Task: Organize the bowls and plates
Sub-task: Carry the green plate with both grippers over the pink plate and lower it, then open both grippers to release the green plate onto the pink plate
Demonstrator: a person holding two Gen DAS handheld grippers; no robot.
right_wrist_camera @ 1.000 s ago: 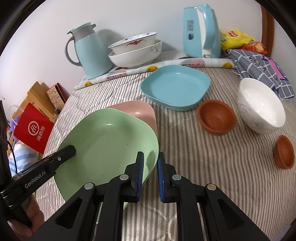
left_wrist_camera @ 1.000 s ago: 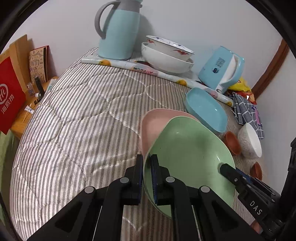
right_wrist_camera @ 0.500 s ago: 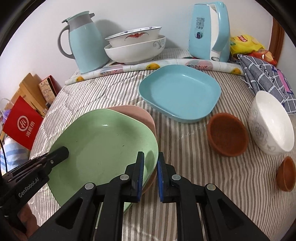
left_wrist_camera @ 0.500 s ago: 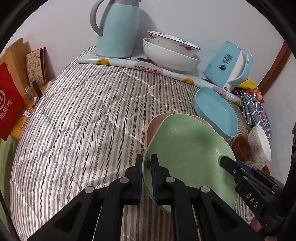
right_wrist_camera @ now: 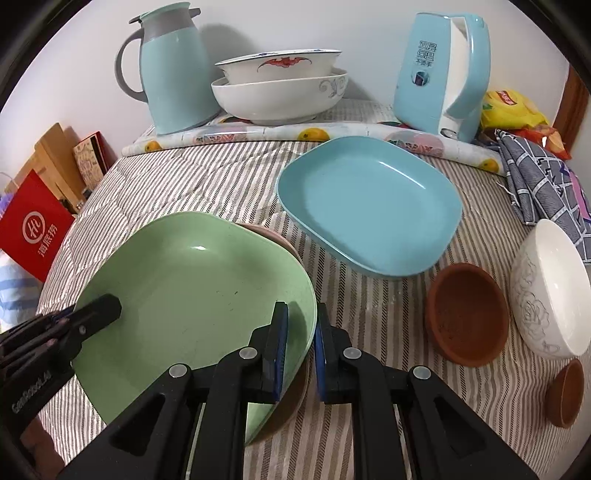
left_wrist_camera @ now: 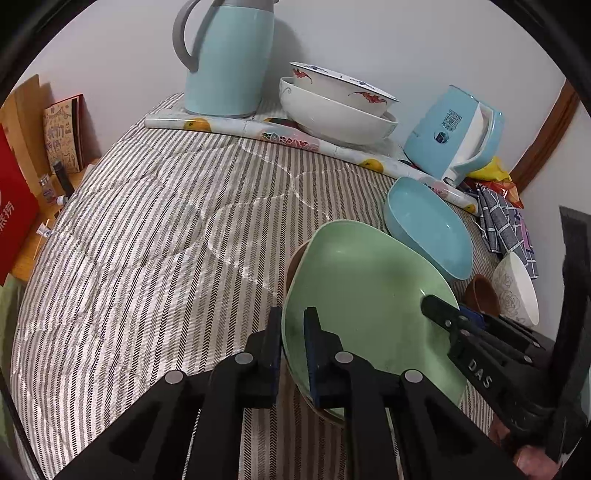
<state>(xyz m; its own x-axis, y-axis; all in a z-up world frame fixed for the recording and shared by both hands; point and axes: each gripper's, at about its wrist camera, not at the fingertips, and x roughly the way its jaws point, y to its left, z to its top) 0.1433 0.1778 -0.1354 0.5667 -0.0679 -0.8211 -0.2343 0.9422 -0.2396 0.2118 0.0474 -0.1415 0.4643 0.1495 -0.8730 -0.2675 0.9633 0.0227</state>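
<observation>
Green plate [right_wrist_camera: 192, 295] sits on pink plate [right_wrist_camera: 284, 243]; left gripper [left_wrist_camera: 291, 332] and right gripper [right_wrist_camera: 301, 332] jaws each pinch its rim. Blue plate [right_wrist_camera: 369, 206] at 1 o'clock, brown bowl [right_wrist_camera: 467, 314] at 3 o'clock, on the bed [right_wrist_camera: 369, 424].

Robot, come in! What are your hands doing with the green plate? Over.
Both grippers, left and right, shut on green plate. Pink plate directly underneath. Nothing blocking.

White wall [right_wrist_camera: 369, 26] behind striped quilted bedcover [left_wrist_camera: 147, 240].
</observation>
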